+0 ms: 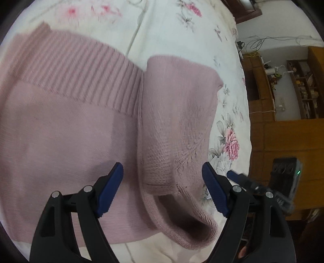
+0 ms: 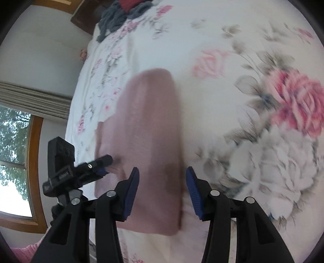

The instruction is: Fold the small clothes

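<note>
A dusty-pink knit sweater [image 1: 77, 129] lies flat on the floral bedsheet [image 1: 162, 26], its ribbed hem [image 1: 85, 70] toward the far left. A sleeve [image 1: 178, 113] is folded over the body, and its cuff curls near the bottom. My left gripper [image 1: 163, 188] hovers open just above the sleeve with nothing between its pads. In the right wrist view the sweater [image 2: 149, 131] is a blurred narrow strip. My right gripper [image 2: 163, 192] stands open over its near end, also with nothing held. The left gripper [image 2: 99, 161] shows there at the sweater's left edge.
A pile of grey and red clothes [image 2: 119, 14] sits at the far end of the bed. Wooden cabinets and shelves [image 1: 283, 131] stand past the bed's right edge. A window [image 2: 14, 151] is to the left. A pink sleeve of the person [image 2: 26, 252] shows at the bottom left.
</note>
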